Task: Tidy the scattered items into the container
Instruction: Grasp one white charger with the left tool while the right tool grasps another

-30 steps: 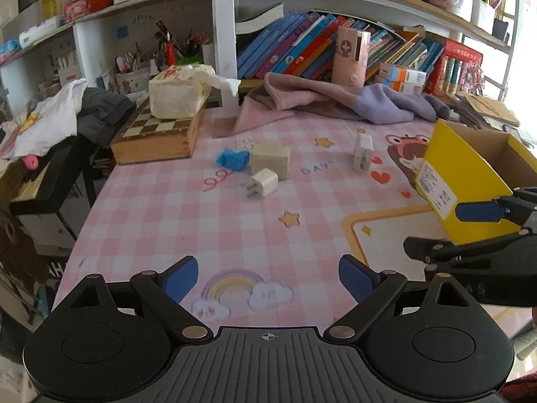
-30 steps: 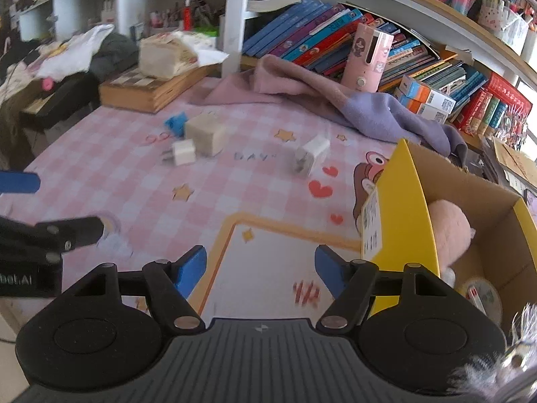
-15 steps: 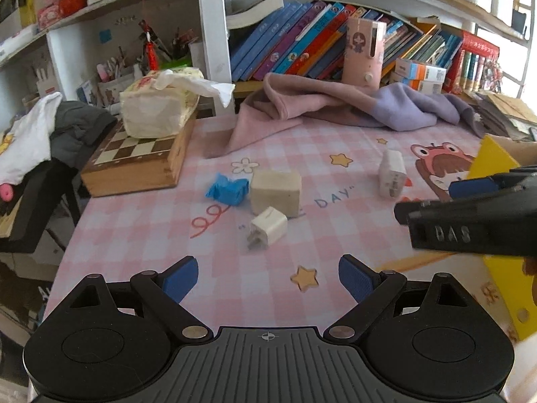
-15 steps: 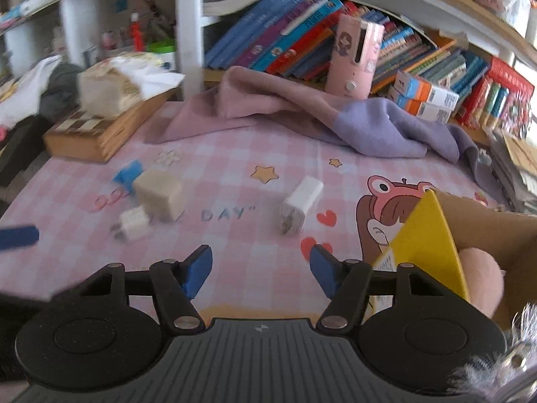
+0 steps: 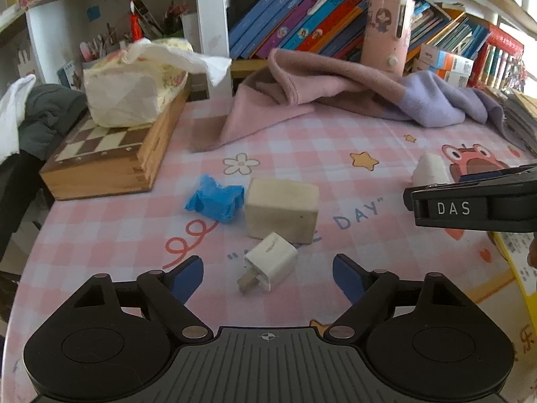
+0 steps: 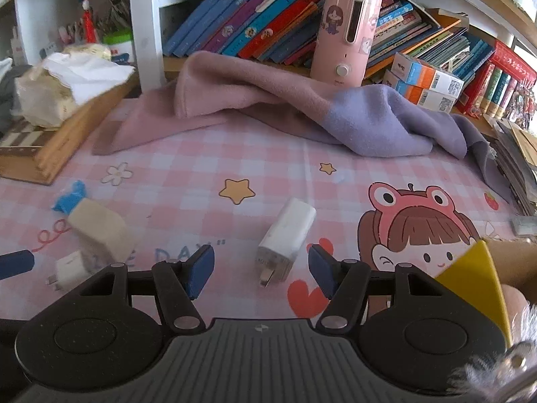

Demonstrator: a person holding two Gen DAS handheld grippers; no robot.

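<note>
The bench [image 5: 335, 147] wears a glossy pink-checked mat. A soft pink-lilac cloth [image 6: 268, 107] slumps behind. A yellow cardboard box [image 6: 470, 278] sits right. My left claw [image 5: 267, 277], just narrowing, straddles a small white plug cube [image 5: 272, 265] (untouched); my right claw [image 6: 261, 270], half-open, flanks an oblong white charger [image 6: 285, 238].

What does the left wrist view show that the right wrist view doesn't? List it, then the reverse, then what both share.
Only the left wrist view: the right gripper's side with DAS lettering.

Only the right wrist view: the girl in a frog hat printed on the mat and the container's yellow flap.

Both: small white charger, beige block, blue scrap, tall white charger, chessboard box, pink-purple cloth.
</note>
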